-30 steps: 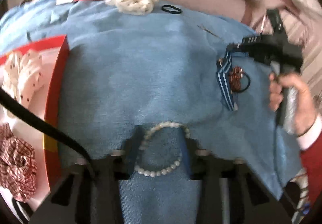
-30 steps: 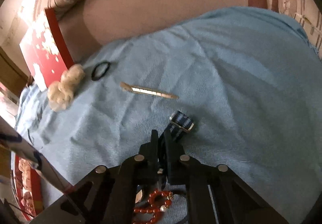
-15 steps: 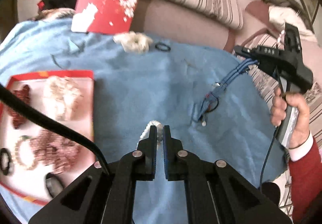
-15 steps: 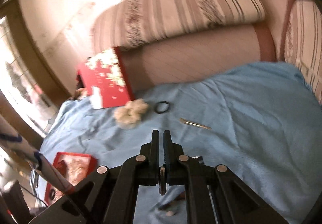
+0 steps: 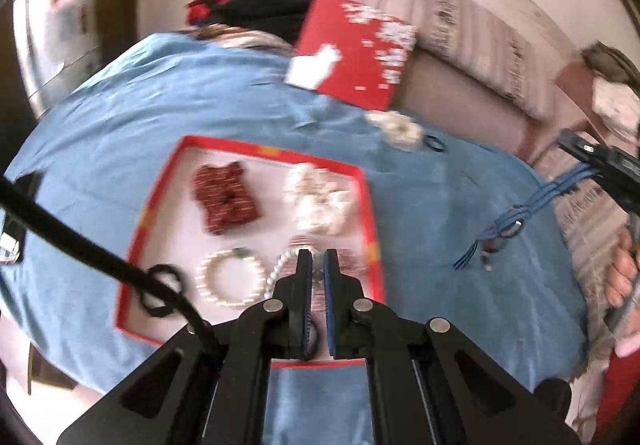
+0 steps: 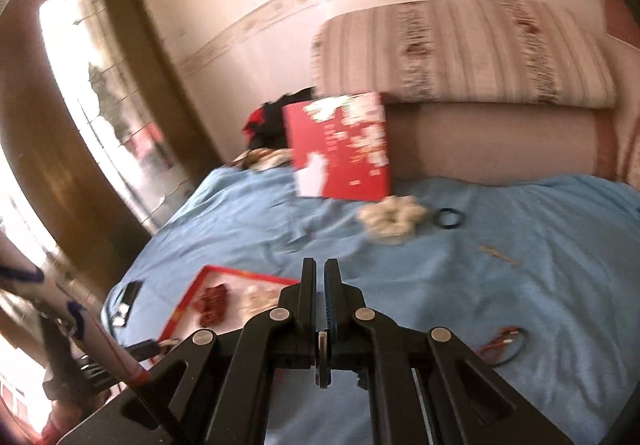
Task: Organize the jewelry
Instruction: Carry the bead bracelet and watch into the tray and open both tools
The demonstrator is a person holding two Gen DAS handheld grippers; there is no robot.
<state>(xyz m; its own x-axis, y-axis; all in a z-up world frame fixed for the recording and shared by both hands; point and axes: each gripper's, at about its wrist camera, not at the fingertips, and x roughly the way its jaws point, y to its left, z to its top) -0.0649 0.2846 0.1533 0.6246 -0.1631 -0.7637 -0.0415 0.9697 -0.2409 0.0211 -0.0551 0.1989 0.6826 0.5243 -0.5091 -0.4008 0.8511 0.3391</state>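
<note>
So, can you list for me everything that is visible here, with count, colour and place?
tray: 1, red rim, on the blanket
dark red scrunchie: 1, in the tray
white scrunchie: 1, in the tray
cream scrunchie: 1, on the blanket
loose pearl bracelet: 1, white, in the tray
held pearl bracelet: 1, white, in the left gripper
hair ties: 2, black; one in the tray, one beside the cream scrunchie
box lid: 1, red, leaning on the sofa
hair clip: 1, pale, on the blanket
strap: 1, blue, hanging from the right gripper
red beads: 1, near the strap's lower end
left gripper: black, shut
right gripper: black, shut
hand: 1, holding the right gripper
</note>
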